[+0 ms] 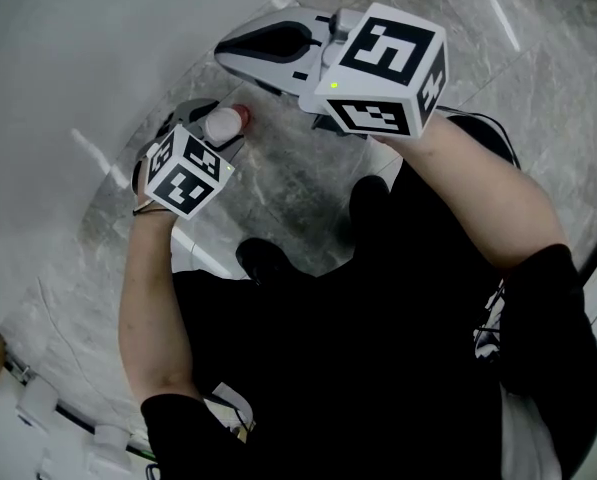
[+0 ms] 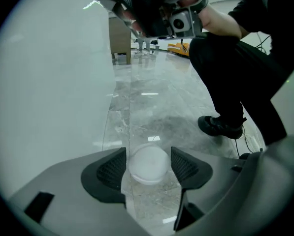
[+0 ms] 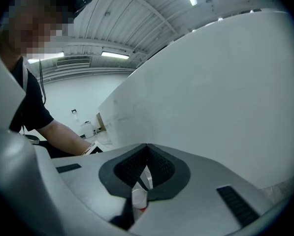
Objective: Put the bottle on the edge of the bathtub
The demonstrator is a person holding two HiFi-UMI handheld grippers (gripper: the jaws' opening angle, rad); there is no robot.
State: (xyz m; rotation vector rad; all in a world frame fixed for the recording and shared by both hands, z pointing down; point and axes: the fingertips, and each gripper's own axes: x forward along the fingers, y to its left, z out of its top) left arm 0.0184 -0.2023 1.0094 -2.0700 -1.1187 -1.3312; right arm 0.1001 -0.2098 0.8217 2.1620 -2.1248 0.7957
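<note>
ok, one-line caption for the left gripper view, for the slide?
White bottle gripped in the left hand-held gripper, grey marble floor beyond, white bathtub wall alongside.

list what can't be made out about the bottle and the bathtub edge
- Edge of the bathtub: no view clearly shows it, only its white side.
- The bottle body and label: left gripper view shows just one round end.
- Right gripper view: the shut right hand-held gripper hides all but a sliver of the bottle.
</note>
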